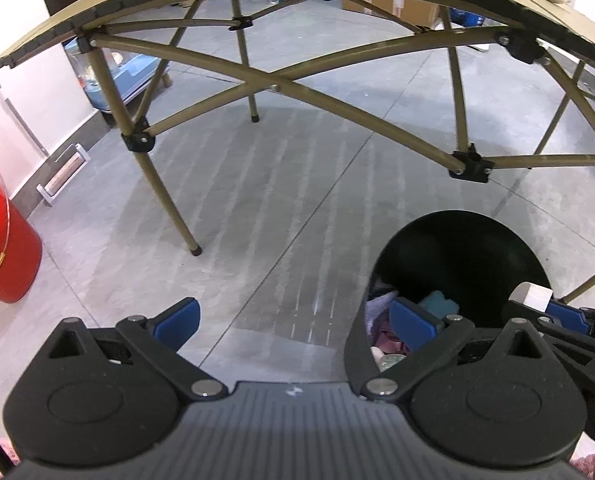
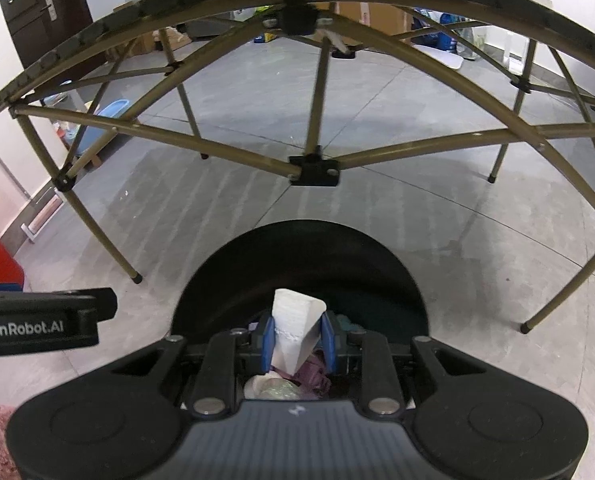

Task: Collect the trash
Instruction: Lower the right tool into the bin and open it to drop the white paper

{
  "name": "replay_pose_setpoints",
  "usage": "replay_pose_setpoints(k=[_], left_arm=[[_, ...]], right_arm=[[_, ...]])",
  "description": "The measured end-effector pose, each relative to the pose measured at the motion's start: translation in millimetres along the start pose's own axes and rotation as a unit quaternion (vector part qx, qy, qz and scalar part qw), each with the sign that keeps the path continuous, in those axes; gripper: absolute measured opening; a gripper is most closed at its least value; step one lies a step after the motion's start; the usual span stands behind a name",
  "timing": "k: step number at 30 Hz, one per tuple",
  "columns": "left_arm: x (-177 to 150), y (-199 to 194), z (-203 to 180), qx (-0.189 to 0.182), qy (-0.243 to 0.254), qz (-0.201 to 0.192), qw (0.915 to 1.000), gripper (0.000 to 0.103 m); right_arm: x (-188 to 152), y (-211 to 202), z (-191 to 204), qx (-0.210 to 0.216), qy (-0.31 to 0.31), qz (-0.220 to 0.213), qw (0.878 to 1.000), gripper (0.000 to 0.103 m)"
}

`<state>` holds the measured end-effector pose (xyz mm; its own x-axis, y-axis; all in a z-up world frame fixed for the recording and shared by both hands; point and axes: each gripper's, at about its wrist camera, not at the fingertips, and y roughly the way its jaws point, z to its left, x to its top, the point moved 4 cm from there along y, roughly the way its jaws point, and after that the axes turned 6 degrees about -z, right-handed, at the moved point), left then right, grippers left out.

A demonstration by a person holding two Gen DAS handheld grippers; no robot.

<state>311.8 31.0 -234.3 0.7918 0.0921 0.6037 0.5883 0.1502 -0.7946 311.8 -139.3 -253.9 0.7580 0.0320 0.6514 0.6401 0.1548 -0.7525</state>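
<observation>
While my right tongs (image 2: pixel 295 340) pinch a white foam scrap (image 2: pixel 295 326) over the black bin (image 2: pixel 297 248) at six o'clock, left tongs (image 1: pixel 297 320) spread and idle—next, release.

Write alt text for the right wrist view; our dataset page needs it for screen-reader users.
The right tool pinches a white foam block directly above an open black trash bin holding crumpled waste. Beyond stands a tan folding table on grey floor.

One black trash bin (image 2: pixel 297 264) at 6 o'clock, one white foam piece (image 2: pixel 293 328), one folding table (image 2: pixel 313 168) at 12, one red bucket (image 1: pixel 1 248) at 9, two grippers (image 1: pixel 293 320) (image 2: pixel 296 338).
</observation>
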Motion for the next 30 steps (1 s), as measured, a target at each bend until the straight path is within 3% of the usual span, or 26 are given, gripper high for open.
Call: replay_pose_setpoints(k=[30], left_arm=[[-9,26,32,0.056,-0.026,0.038,0.9974,0.103]], right_arm=[[-12,46,22,-0.001,-0.01,0.05,0.999,0.024]])
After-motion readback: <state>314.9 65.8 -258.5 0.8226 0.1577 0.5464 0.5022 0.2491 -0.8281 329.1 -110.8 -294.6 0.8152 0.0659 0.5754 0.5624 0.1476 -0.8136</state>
